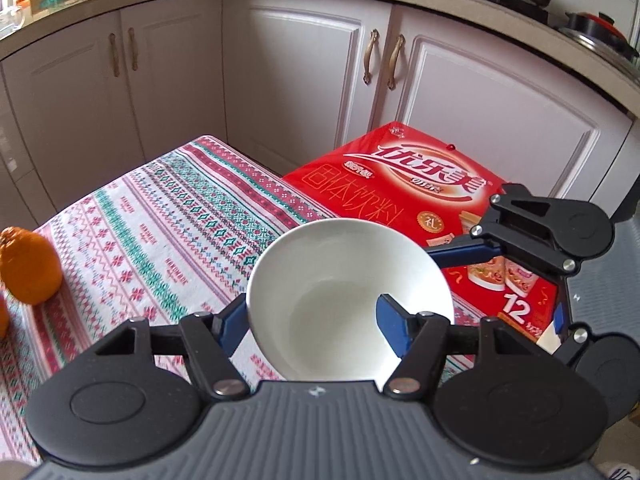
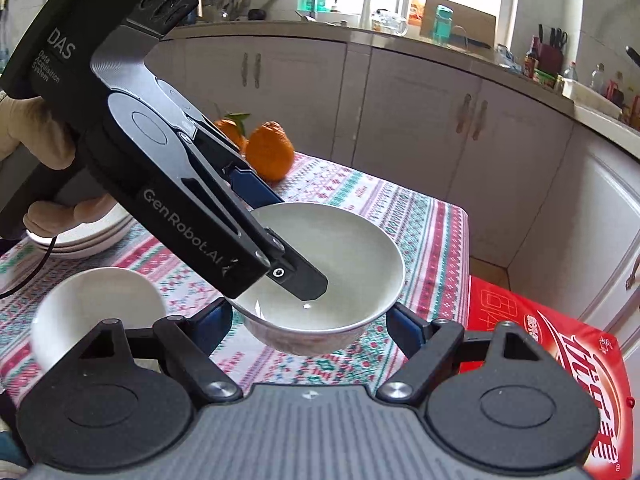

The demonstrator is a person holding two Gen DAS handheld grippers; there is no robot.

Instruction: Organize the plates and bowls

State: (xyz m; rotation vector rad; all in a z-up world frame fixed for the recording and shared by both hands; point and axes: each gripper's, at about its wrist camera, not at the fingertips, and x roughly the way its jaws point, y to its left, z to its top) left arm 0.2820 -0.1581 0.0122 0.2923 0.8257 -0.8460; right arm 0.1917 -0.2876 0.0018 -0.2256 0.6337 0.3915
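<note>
A white bowl (image 1: pixel 332 280) hangs above the patterned tablecloth (image 1: pixel 160 216), held from two sides. My left gripper (image 1: pixel 312 312) is shut on its wall, one blue finger (image 1: pixel 230 322) outside the rim and the other inside. In the right wrist view a gloved hand (image 2: pixel 24 128) holds that left gripper (image 2: pixel 296 244), which reaches down into the bowl (image 2: pixel 352 256). My right gripper (image 2: pixel 308 320) is shut on the bowl's lower body, a finger on each side. A second, smaller white bowl (image 2: pixel 96 312) sits on the cloth to its left.
A stack of white plates (image 2: pixel 88 236) lies at the table's left behind the hand. Oranges (image 2: pixel 270 152) sit at the far edge. A red carton (image 1: pixel 400 184) stands on the floor beside the table. White cabinet doors (image 1: pixel 300 80) close the space behind.
</note>
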